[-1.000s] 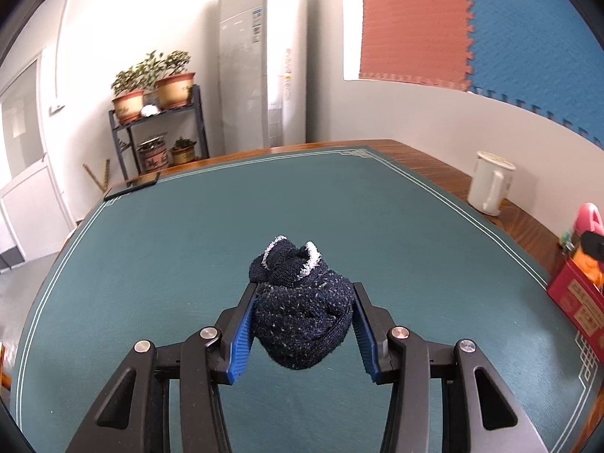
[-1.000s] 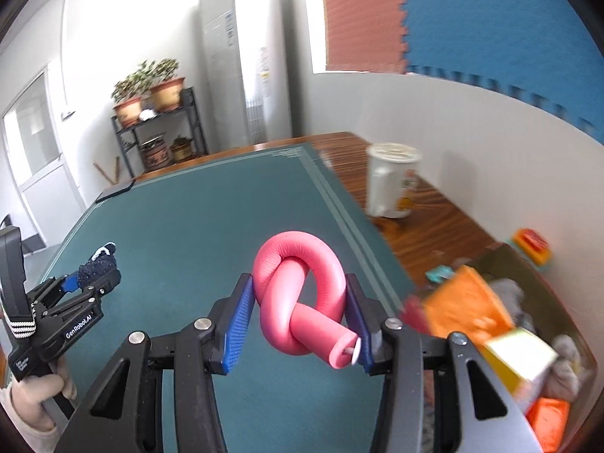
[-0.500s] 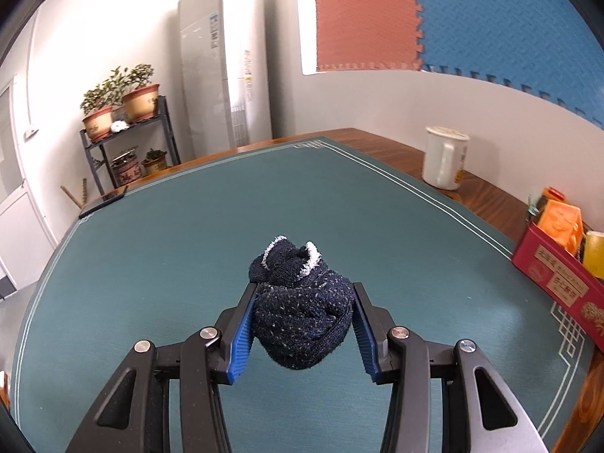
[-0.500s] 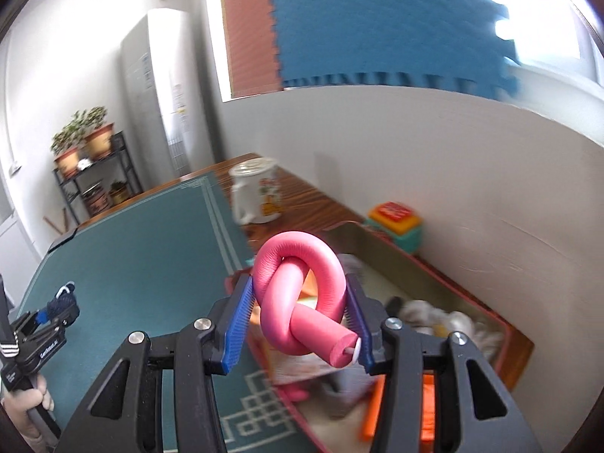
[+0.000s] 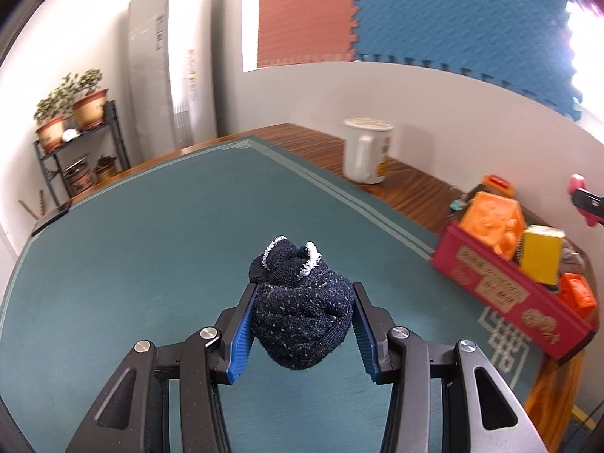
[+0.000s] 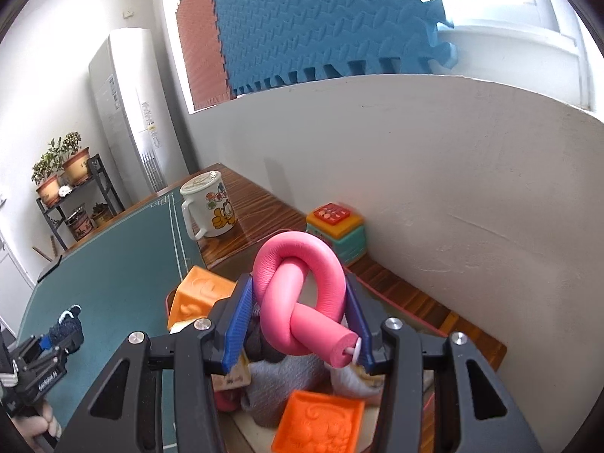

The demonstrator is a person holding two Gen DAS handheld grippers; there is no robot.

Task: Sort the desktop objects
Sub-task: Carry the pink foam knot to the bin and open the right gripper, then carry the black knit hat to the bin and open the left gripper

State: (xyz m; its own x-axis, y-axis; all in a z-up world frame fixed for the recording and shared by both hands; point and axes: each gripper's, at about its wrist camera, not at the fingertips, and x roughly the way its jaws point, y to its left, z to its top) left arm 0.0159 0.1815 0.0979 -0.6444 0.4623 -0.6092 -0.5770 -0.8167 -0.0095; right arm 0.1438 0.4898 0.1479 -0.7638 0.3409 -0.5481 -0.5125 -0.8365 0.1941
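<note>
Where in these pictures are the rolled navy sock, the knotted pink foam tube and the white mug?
Rolled navy sock [image 5: 300, 319], left wrist view, speckled middle.
Knotted pink foam tube [image 6: 298, 290], right wrist view, centre of the knot.
White mug [image 6: 211, 207], right wrist view, cartoon-printed side.

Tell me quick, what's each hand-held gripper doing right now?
Left hand-held gripper: closed on the rolled navy sock.
Right hand-held gripper: closed on the knotted pink foam tube.

Left wrist view: mounted just behind the left gripper [image 5: 302, 334], looking forward and down across the green mat [image 5: 151, 249]. Right wrist view: same mounting on the right gripper [image 6: 298, 324], close above the red box [image 6: 434, 326], facing the wall. Shared: mug [image 5: 368, 154], box, mat, plant shelf [image 5: 75, 143].
</note>
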